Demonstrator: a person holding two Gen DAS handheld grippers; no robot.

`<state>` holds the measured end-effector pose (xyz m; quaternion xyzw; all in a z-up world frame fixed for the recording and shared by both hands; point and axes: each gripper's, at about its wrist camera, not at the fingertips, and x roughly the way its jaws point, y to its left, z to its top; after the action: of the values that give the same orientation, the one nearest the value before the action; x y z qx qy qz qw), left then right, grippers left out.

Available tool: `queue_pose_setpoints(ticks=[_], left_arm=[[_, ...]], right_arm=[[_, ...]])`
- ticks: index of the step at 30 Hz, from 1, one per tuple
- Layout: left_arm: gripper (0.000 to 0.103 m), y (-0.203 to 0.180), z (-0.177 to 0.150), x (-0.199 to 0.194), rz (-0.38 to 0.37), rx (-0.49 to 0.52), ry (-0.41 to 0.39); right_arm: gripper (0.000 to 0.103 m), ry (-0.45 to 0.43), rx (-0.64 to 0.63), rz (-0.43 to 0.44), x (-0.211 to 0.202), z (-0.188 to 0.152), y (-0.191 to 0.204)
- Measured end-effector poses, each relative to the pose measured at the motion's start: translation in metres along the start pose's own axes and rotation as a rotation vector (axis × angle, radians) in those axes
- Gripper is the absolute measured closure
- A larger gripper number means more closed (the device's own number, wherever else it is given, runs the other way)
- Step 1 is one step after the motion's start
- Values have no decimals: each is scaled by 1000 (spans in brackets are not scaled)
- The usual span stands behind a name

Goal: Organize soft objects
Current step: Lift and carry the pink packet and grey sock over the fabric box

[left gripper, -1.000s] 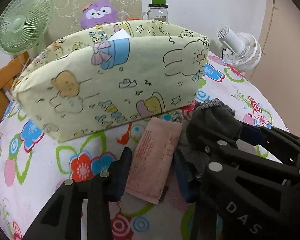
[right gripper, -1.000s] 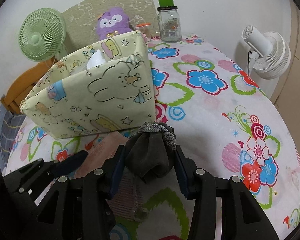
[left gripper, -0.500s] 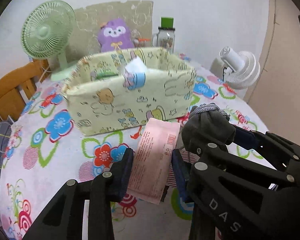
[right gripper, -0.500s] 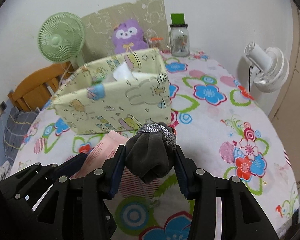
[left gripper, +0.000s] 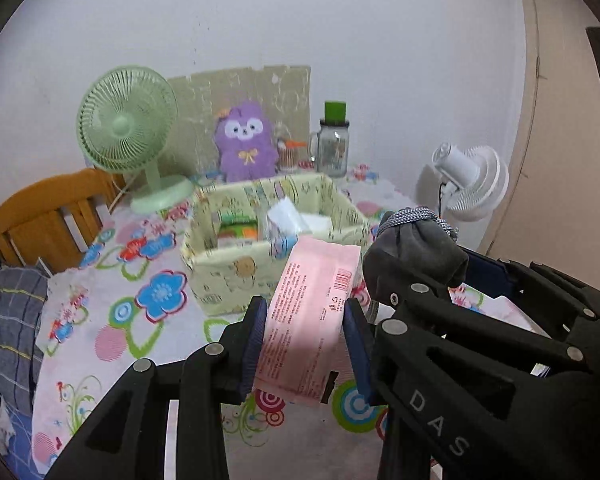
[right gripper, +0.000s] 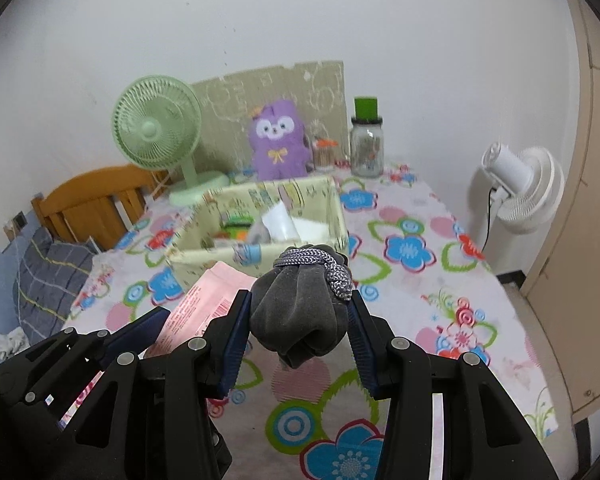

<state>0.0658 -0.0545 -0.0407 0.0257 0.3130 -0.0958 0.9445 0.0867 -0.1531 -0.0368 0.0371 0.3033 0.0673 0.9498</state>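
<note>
Because both held things are soft and light, little squeezing force is judged necessary, and each is best taken across its middle, where the bulk fills the gap between the pads. The pink packet (left gripper: 312,316) is clamped at about mid-length by the left hand-held gripper (left gripper: 305,342); its film wrapper is probably smooth and a little slippery, and its free upper end, printed with a barcode, is seen leaning toward the fabric bin (left gripper: 236,268). A grip nearer 1 end would be expected to let it sag or twist. The grey drawstring pouch (right gripper: 298,316) is pinched across its body by the right hand-held gripper (right gripper: 298,334), with the braided cord (right gripper: 320,264) wrapped at its top; the velvety cloth is judged to give under pressure, so the load inside, which cannot be seen, is what is really being held.

Both hand-held grippers are held side by side above the flowered desk (right gripper: 420,216), raised off its surface and pointed forward toward the bin, the right 1 close against the left. The bin stands ahead of them on the desk, open-topped, with a white packet (left gripper: 288,216) and a green-and-orange item (left gripper: 238,228) already inside. Room for 2 more things appears to remain near its front wall.
</note>
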Motion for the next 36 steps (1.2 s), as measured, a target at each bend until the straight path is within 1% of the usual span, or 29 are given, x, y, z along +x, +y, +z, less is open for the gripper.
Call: queue_pose_setpoints(ticks=[9,17,24,29,36], left_arm=[[63,-4,26,-23,16,7,-68],[63,2,48,-19,21,-2,-93],[63,11,66,1,24,-15,-89],[63,17,75,20,44,-23,-86],[63,31,85,53,48,-54,-59]], right_arm=[[53,-69,-16,8,-27,28,4],[53,-93,-22,35,-22,54,4],[53,-89,-35,32,-1,73,6],[53,-83,-34,40,18,84,6],[53,-64,-49,42,48,93,6]])
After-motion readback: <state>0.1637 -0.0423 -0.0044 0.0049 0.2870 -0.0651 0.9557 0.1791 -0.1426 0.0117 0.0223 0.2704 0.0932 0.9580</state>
